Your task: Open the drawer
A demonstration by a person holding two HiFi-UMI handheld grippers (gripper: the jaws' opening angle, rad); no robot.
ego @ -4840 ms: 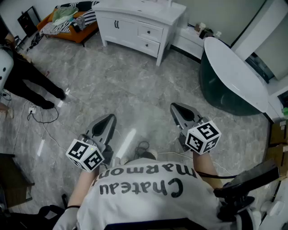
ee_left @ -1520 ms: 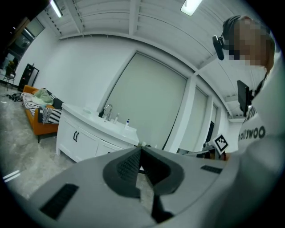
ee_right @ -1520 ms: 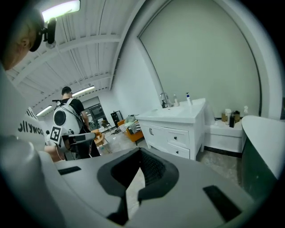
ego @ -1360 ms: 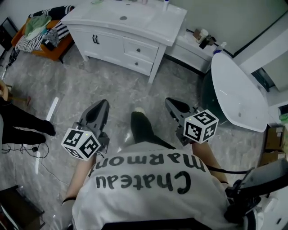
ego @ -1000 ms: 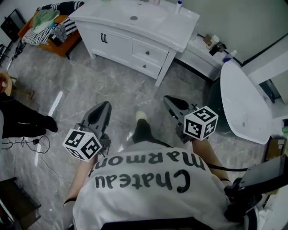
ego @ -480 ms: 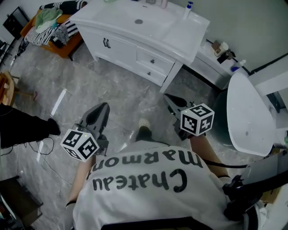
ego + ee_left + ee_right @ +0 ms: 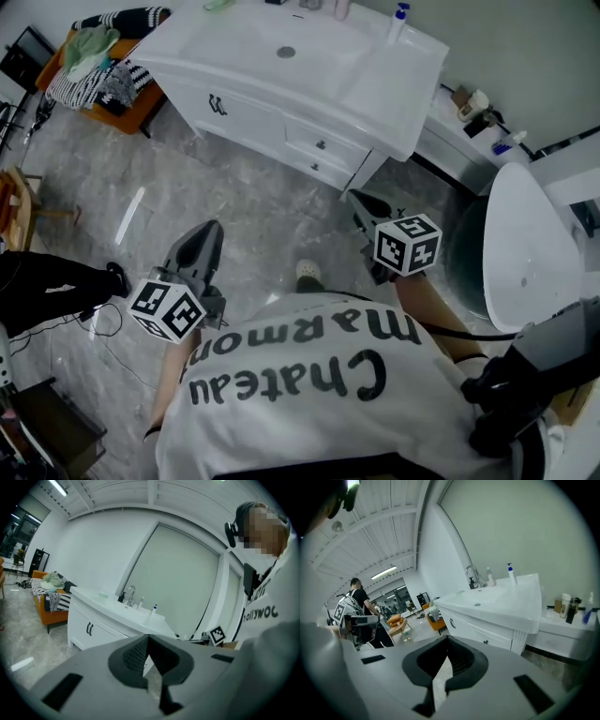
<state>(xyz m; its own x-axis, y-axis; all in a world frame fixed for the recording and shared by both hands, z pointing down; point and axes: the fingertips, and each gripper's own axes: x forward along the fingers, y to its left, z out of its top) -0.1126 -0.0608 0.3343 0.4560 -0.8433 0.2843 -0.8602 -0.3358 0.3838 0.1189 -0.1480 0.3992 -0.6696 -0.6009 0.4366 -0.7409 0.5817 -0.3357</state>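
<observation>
Shut drawer (image 7: 323,145) in white vanity (image 7: 244,58), upper centre of frame. Lower left: left gripper (image 7: 204,234) pressed together, empty. Just below drawer: right gripper (image 7: 364,202) pressed together, empty, not touching.

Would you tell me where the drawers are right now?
In the head view, the two drawers sit stacked at the right end of the white vanity, beside its handled door, ahead of the right gripper.

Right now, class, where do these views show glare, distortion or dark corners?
Head view: a glare streak on the floor. Left gripper view: fisheye bends the window frame, corners dark. Right gripper view: same dark corners, a bright ceiling lamp.
</observation>
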